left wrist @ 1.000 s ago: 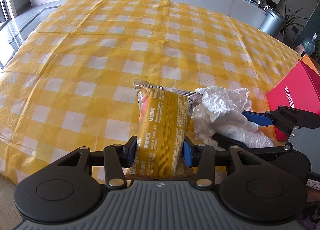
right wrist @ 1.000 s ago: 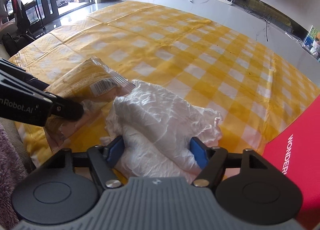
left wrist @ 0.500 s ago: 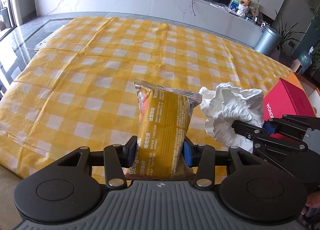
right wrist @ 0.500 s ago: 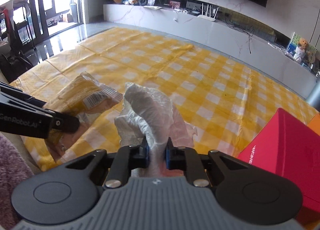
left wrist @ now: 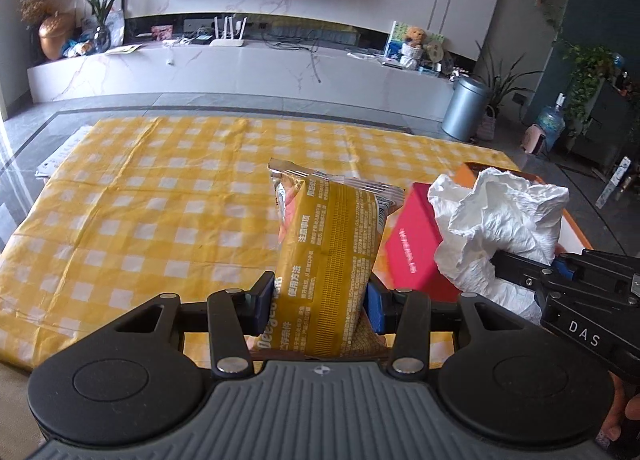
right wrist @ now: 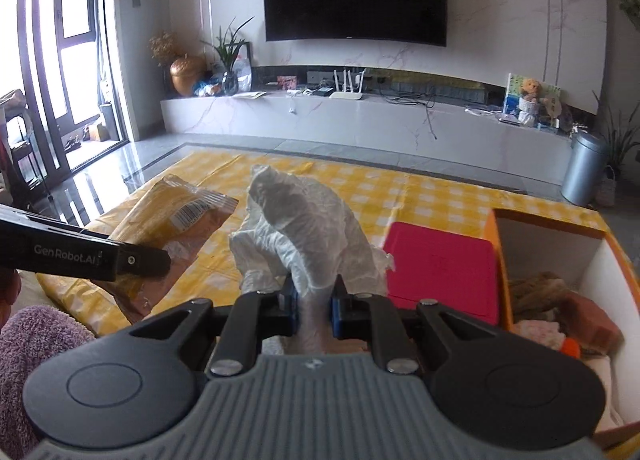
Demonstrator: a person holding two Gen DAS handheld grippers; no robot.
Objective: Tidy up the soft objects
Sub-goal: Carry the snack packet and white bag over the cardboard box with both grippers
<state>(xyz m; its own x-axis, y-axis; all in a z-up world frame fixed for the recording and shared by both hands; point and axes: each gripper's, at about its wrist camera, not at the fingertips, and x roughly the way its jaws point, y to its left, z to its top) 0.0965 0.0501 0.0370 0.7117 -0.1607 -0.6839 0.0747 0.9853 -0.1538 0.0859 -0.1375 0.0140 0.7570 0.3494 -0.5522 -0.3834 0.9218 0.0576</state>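
Above yellow cloth [left wrist: 160, 200]: left claw [left wrist: 320, 300] clamps packet [left wrist: 332, 244], right claw [right wrist: 314, 302] clamps tissue [right wrist: 304, 228]; box rim [right wrist: 496, 260] near.

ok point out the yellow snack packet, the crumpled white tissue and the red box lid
yellow snack packet [left wrist: 328, 256], left wrist view, middle of its printed back
crumpled white tissue [right wrist: 308, 228], right wrist view, upper crumpled folds
red box lid [right wrist: 440, 272], right wrist view, flat top face
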